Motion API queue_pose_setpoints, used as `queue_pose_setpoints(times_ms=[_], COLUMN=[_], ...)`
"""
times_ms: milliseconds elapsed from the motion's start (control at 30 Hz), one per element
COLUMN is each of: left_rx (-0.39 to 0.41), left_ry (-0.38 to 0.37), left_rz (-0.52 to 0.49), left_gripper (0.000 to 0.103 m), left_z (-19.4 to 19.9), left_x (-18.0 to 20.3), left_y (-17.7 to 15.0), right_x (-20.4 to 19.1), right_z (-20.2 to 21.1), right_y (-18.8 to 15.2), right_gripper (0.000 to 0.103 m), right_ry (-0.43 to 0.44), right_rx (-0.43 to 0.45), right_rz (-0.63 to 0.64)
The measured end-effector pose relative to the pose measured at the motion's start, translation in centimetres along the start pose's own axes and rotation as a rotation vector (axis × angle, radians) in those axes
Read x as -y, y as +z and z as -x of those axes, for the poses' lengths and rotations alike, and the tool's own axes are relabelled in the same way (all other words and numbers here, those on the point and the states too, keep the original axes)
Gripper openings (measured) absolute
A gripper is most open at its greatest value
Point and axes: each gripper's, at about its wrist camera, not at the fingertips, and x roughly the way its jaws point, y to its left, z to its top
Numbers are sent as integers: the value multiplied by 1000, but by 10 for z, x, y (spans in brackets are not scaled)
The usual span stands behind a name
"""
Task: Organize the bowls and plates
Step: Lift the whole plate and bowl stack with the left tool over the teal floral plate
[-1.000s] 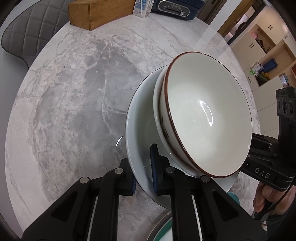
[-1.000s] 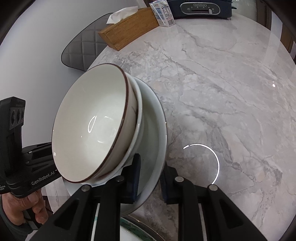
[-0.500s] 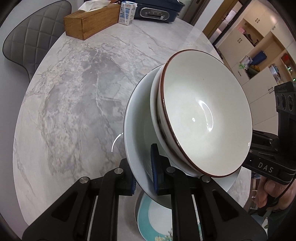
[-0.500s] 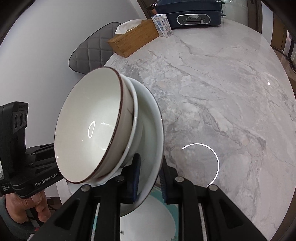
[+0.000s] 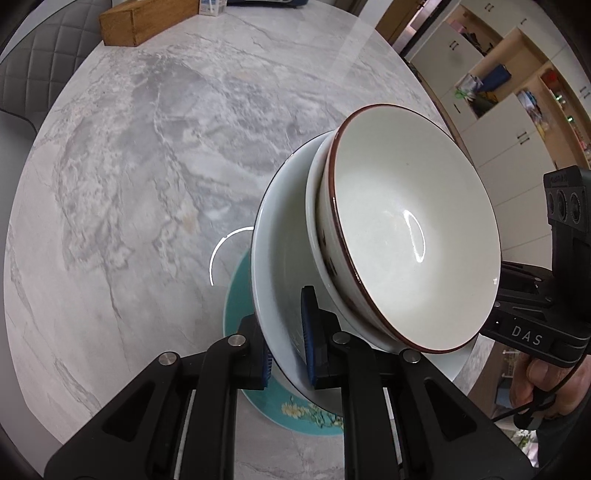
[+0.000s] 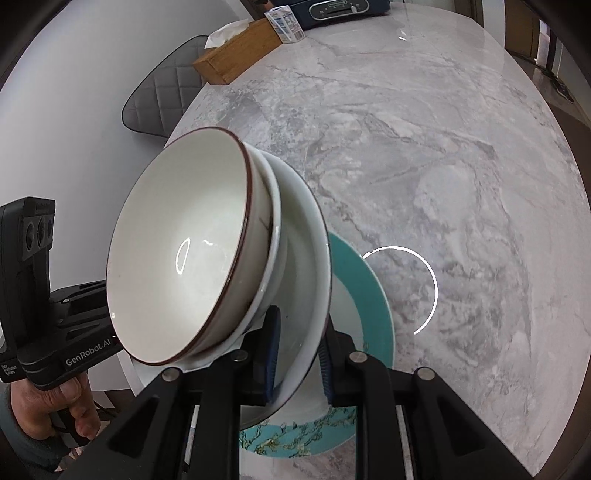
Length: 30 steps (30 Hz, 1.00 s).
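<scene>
Bowls, stacked: three, nested and tipped steeply, held above the surface.
Top bowl: brown-rimmed bowl [image 5: 410, 236] [image 6: 181, 251], one; cream glaze, glossy, round and deep, thin dark-red line around the lip.
Middle bowl: white bowl [image 5: 314, 229] [image 6: 275, 229], one; only its rim edge showed beneath the top bowl.
Bottom bowl: pale bowl [image 5: 275, 266] [image 6: 310, 266], one; widest of the three, smooth whitish porcelain, thin rim.
Plate: teal plate [image 5: 236, 295] [image 6: 369, 295], one; flat on the surface under the stack, turquoise band, white centre, blossom-branch print at the near edge.
Left gripper [image 5: 286, 343]: one; black frame, blue ribbed pads; jaws clamped across the pale bowl's rim, one pad inside, one outside.
Right gripper [image 6: 297, 354]: one; same build; jaws pinched on the opposite rim of the pale bowl.
Hands: two, each partly seen on the other gripper's handle.
Surface [image 5: 129, 166] [image 6: 461, 166]: one; round, polished grey-white marble with veining.
Tissue box [image 5: 144, 18] [image 6: 240, 55]: one; wooden, oblong, at the far edge.
Carton [image 6: 284, 22]: one; small, beside the box.
Chair [image 6: 162, 99]: one; grey quilted back.
</scene>
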Motion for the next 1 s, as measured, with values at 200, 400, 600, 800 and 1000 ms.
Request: queue_pose_setpoints(times_ms=[200, 400, 600, 800, 1000], left_rx=[-1, -23, -30, -32, -29], left_ry=[1, 8, 17, 22, 4], left_rz=[-14, -14, -19, -26, -7], left_gripper=[12, 12, 12, 12, 13], left_z=[-14, -29, -38, -40, -40], left_x=[2, 0, -3, -1, -3], left_y=[-22, -33, -34, -29, -27], right_x=[3, 5, 9, 10, 11], right_z=[-4, -15, -25, -27, -28], right_y=[-20, -31, -36, -36, -31], right_gripper=[22, 21, 21, 21, 23], right_ry=[-14, -19, -21, -21, -25], right_rx=[-3, -9, -13, -10, -11], right_rz=[-20, -25, -30, -30, -18])
